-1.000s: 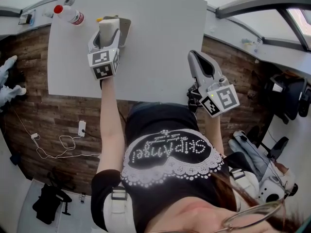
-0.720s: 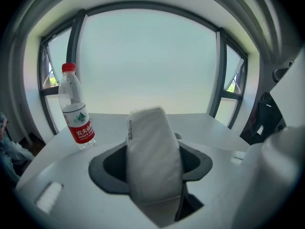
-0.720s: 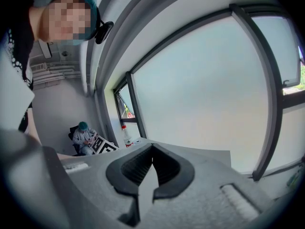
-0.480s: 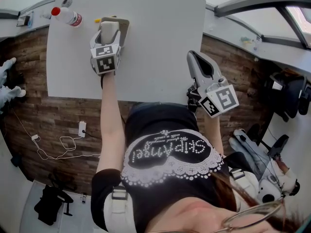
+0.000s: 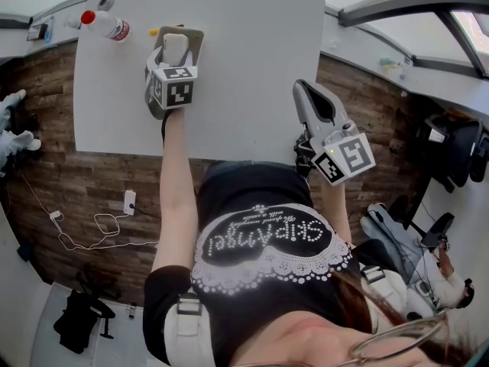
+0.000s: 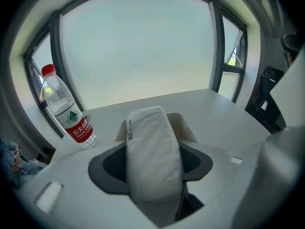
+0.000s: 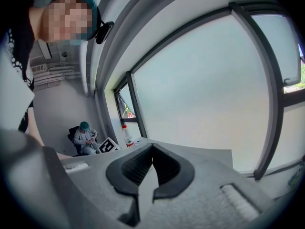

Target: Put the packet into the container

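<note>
Packet (image 6: 152, 161) is clamped between the left gripper (image 5: 174, 50) jaws over the container (image 5: 195, 41). The right gripper (image 7: 151, 149), jaws together on nothing, is held well apart from the container. If released tilted, the packet could be caught on the container's rim.

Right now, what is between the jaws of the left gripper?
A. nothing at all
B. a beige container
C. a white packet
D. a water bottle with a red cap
C: in the left gripper view the left gripper is closed on the white packet, while the bottle stands apart on the table.
</note>
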Action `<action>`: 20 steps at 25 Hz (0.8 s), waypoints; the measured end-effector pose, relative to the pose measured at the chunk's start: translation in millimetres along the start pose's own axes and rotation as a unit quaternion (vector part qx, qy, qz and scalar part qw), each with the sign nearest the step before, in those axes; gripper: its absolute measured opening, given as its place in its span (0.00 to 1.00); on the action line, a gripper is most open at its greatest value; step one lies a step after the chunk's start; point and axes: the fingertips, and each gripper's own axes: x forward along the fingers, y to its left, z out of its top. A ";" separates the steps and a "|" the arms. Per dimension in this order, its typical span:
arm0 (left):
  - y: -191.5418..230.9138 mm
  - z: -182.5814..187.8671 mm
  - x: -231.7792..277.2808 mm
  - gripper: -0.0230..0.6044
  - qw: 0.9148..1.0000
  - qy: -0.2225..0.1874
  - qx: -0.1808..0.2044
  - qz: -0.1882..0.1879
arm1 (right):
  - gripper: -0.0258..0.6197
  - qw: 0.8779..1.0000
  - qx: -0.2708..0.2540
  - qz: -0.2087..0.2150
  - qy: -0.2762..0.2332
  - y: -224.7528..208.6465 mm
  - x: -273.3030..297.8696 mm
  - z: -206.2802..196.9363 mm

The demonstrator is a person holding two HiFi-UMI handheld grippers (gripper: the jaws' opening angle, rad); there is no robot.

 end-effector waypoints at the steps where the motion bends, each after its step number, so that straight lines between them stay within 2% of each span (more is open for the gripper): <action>1: -0.6 -1.0 0.6 0.47 1.000 0.004 0.003 0.001 | 0.04 1.000 0.000 0.000 0.000 -0.4 -0.6 -0.3; 6: -4.2 -5.5 5.6 0.48 0.999 0.029 0.044 0.012 | 0.04 1.000 -0.002 0.001 -0.004 -1.8 -2.2 0.3; 15: -4.3 -6.4 7.6 0.48 0.998 0.035 0.044 0.014 | 0.04 1.000 -0.002 0.003 -0.008 -0.6 -6.2 2.2; 20: -3.8 -5.7 7.9 0.49 0.999 0.040 0.037 0.003 | 0.04 1.000 -0.004 0.002 -0.010 -0.9 -10.1 3.9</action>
